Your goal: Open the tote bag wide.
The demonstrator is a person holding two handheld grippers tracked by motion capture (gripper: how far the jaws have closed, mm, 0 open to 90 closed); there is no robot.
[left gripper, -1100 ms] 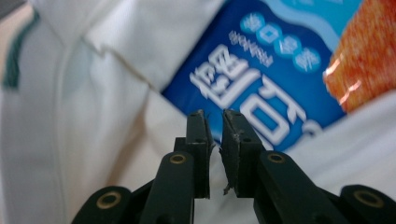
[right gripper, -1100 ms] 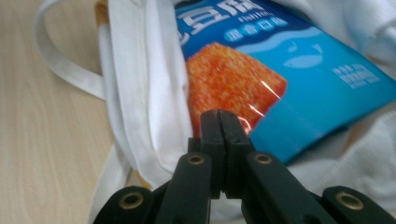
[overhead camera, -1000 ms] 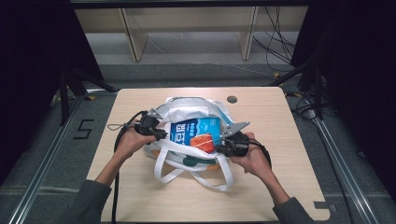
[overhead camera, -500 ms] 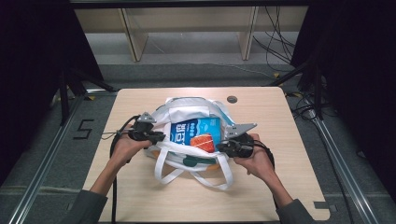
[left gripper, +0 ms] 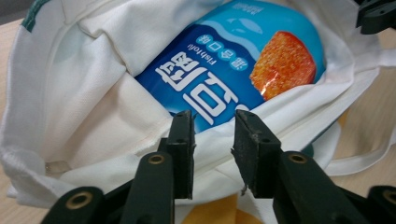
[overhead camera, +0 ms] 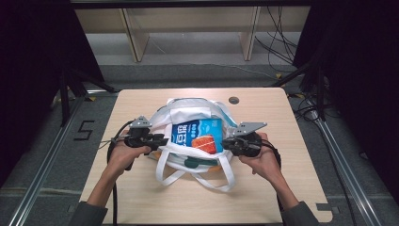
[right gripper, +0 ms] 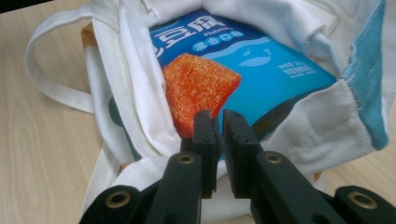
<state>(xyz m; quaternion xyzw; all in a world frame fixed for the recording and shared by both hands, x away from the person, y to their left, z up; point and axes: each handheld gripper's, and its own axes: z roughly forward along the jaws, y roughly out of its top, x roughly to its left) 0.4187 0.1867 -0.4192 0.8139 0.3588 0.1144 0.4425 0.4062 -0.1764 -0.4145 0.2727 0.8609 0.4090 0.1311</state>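
A white tote bag (overhead camera: 188, 110) lies on the wooden table (overhead camera: 141, 197) with its mouth spread. Inside lies a blue snack packet (overhead camera: 195, 134) with an orange picture on it. My left gripper (overhead camera: 162, 140) is at the bag's left rim. Its jaws have just been opening, and they stand apart (left gripper: 212, 123) over the rim cloth (left gripper: 93, 70) without pinching it, the packet (left gripper: 224, 70) just beyond. My right gripper (overhead camera: 225, 143) is at the right rim. Its jaws have just been opening to a narrow gap (right gripper: 217, 121) in front of the packet (right gripper: 261, 70) and the bag (right gripper: 322, 126).
The bag's two handles (overhead camera: 197, 176) trail toward the near edge of the table. A small round hole (overhead camera: 234, 100) sits in the tabletop behind the bag. Bare wood lies on both sides. Dark stands and cables surround the table.
Both pairs of jaws have parted, the left more than the right. My left hand has drifted a little toward the near edge. The bag and the packet lie where they were.
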